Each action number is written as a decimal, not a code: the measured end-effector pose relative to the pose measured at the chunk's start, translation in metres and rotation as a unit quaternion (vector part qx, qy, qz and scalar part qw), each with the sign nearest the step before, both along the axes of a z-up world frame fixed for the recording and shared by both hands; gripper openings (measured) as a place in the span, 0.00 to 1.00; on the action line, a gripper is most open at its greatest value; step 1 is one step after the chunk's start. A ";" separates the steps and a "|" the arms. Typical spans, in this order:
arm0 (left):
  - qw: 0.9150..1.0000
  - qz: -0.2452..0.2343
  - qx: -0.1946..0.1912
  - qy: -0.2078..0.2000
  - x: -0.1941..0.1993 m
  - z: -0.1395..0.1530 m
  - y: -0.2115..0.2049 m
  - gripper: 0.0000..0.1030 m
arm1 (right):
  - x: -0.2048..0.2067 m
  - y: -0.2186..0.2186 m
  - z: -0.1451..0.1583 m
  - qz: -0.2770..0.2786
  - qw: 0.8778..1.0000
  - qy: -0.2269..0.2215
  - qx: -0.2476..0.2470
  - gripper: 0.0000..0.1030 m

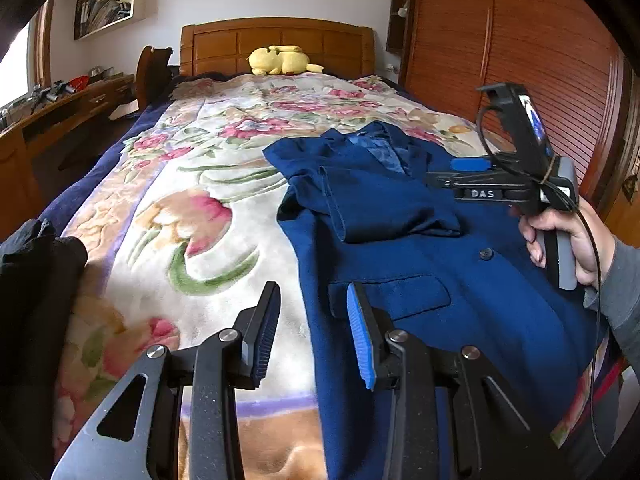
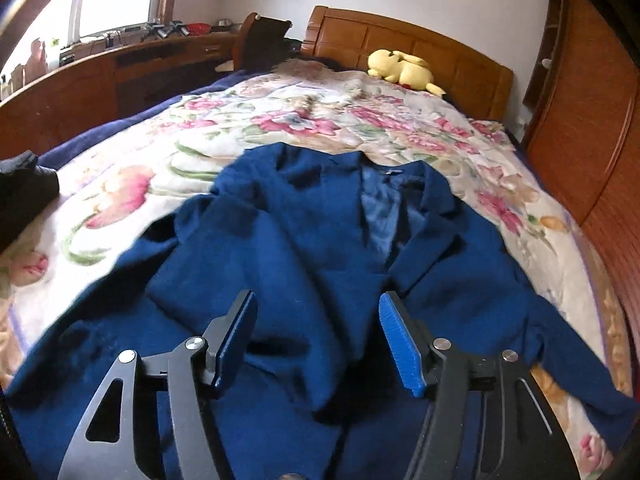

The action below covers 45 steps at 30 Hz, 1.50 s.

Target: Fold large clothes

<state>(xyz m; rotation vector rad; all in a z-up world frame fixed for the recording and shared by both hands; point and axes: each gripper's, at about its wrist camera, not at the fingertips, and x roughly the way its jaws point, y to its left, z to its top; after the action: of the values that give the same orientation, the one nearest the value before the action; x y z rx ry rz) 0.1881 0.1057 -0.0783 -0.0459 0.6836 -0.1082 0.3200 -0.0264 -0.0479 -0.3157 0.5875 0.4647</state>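
A large navy blue jacket (image 1: pixel 432 264) lies front up on the floral blanket (image 1: pixel 208 208), collar toward the headboard. Its left sleeve is folded across the chest. My left gripper (image 1: pixel 312 304) is open and empty, above the jacket's left lower edge. In the right wrist view the jacket (image 2: pixel 320 240) fills the middle, and its right sleeve stretches out to the right. My right gripper (image 2: pixel 318 320) is open and empty, hovering over the folded sleeve. The right gripper body also shows in the left wrist view (image 1: pixel 516 184), held in a hand over the jacket's right side.
A yellow plush toy (image 1: pixel 280 60) lies by the wooden headboard (image 1: pixel 276 40). A black garment (image 1: pixel 36 264) lies at the bed's left edge. A wooden desk (image 2: pixel 100 68) stands to the left and a wooden wardrobe (image 1: pixel 520 60) to the right.
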 end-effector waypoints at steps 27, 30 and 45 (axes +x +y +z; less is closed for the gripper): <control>1.000 -0.007 0.007 -0.026 -0.021 0.024 -0.013 0.35 | 0.026 0.074 -0.031 0.099 0.993 0.059 -0.035 0.08; 1.000 -0.011 0.006 -0.026 -0.019 0.024 -0.017 0.34 | 0.020 0.053 -0.014 0.091 0.995 0.036 -0.006 0.06; 0.999 -0.039 -0.006 -0.029 -0.001 0.027 -0.047 0.35 | -0.061 -0.103 0.036 -0.012 0.995 -0.030 0.090 0.06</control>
<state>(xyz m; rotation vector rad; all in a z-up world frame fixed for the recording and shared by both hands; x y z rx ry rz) 0.1875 0.0587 -0.0518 -0.0271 0.6277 -0.1888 0.2590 -0.1296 -0.0121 -0.1500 0.4858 0.4807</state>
